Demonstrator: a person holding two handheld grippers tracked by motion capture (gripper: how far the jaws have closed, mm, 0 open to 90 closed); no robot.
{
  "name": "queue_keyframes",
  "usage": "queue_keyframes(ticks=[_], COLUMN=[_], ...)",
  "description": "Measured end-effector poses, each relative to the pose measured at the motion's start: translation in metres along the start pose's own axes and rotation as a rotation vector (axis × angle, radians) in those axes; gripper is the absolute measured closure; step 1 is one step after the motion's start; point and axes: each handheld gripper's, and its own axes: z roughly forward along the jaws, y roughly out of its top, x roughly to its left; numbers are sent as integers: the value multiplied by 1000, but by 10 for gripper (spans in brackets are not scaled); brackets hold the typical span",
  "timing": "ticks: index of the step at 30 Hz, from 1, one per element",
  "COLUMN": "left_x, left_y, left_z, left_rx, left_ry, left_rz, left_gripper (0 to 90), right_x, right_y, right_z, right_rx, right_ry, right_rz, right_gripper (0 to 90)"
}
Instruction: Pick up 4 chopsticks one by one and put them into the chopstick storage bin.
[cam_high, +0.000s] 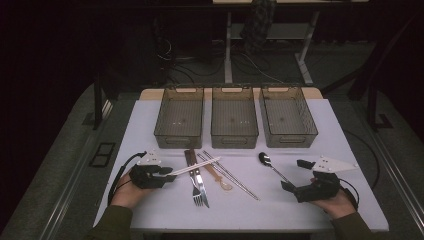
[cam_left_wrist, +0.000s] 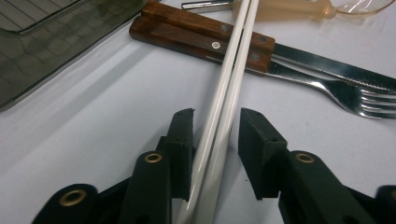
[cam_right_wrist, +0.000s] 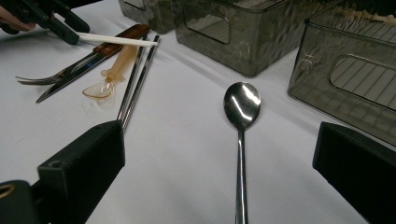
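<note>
Lying on the white table (cam_high: 150, 125), near its front left: two white chopsticks (cam_high: 196, 166), side by side. Long way running from the left gripper (cam_high: 170, 174) up and off to the right, tips crossing over the brown handles of the fork (cam_high: 198, 186) and knife (cam_high: 194, 172).

Left gripper: jaws partly open, one on each side of the white chopsticks near their close end. One jaw touching or almost touching the sticks, the other with a small gap; not squeezed shut.

Right gripper (cam_high: 300, 175): jaws wide open, holding nothing, low over the table, with the handle of the metal spoon (cam_high: 272, 166) between them.

From the left gripper view: both sticks (cam_left_wrist: 224, 98) running up between the jaws, over the wooden handles (cam_left_wrist: 201, 35). From the right gripper view: the spoon (cam_right_wrist: 241, 121) pointing bowl-first away toward the grey bins (cam_right_wrist: 243, 32), plus the metal chopsticks (cam_right_wrist: 135, 81) and a see-through spoon (cam_right_wrist: 105, 84). From the high view: three bins (cam_high: 234, 117) in a row at the back.
</note>
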Motion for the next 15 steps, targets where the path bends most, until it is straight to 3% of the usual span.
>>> queue_keyframes(ticks=[15], left_x=[-2], left_y=[1], left_z=[0], left_rx=[14], left_ry=[-22], left_rz=[6], left_gripper=[705], right_x=[0], right_y=[0], right_z=[-1], right_rx=[-3], right_ry=[-1], right_rz=[-1], right_gripper=[19])
